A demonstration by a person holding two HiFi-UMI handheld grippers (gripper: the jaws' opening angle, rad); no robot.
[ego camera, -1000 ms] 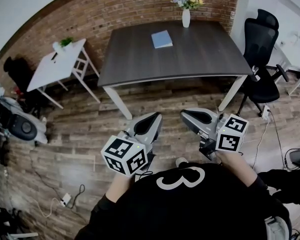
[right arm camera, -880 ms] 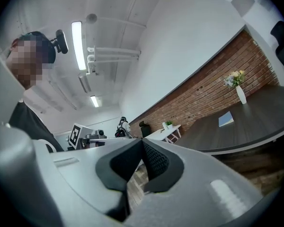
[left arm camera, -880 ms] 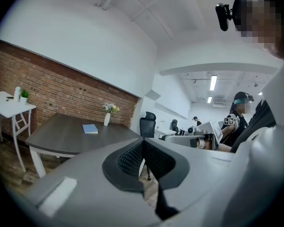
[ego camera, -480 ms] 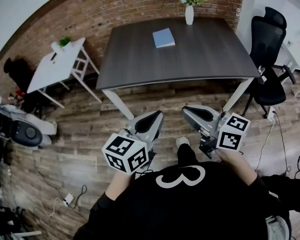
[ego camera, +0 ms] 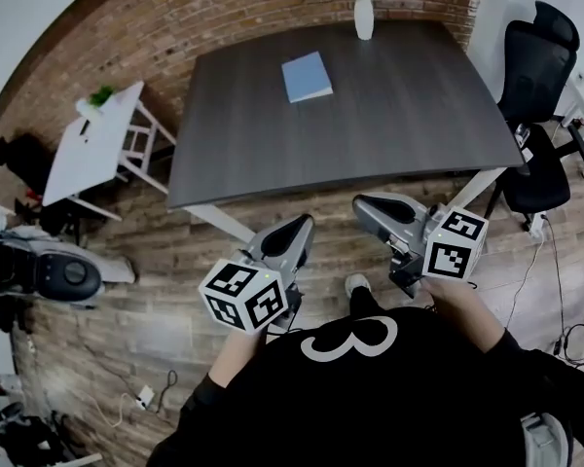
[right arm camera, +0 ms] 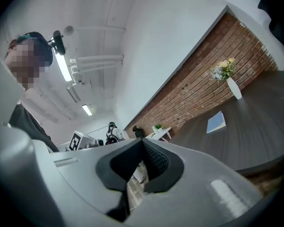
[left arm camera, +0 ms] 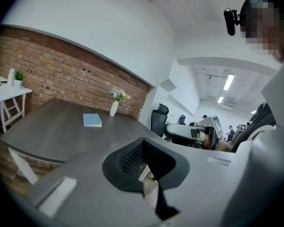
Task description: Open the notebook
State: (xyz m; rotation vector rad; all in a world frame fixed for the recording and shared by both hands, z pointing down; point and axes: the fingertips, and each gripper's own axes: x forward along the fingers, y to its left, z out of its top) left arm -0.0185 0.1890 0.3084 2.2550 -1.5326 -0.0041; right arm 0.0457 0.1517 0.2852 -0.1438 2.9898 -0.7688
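Observation:
A closed light-blue notebook (ego camera: 307, 76) lies on the far half of the dark wooden table (ego camera: 389, 125), left of its middle. It also shows as the notebook (left arm camera: 92, 120) in the left gripper view and as the notebook (right arm camera: 216, 122) in the right gripper view. My left gripper (ego camera: 300, 228) and right gripper (ego camera: 368, 206) hang side by side over the floor, short of the table's near edge and well away from the notebook. Both point toward the table. Each has its jaws shut with nothing between them, as the left gripper (left arm camera: 142, 142) and right gripper (right arm camera: 142, 143) show in their own views.
A white vase of flowers (ego camera: 364, 13) stands at the table's far edge by the brick wall. A black office chair (ego camera: 540, 115) sits at the right end. A small white side table (ego camera: 92, 149) with a plant stands to the left. Cables lie on the floor.
The person has stepped toward the table, which now looms larger and closer in the head view. Both grippers came forward with them and stayed shut.

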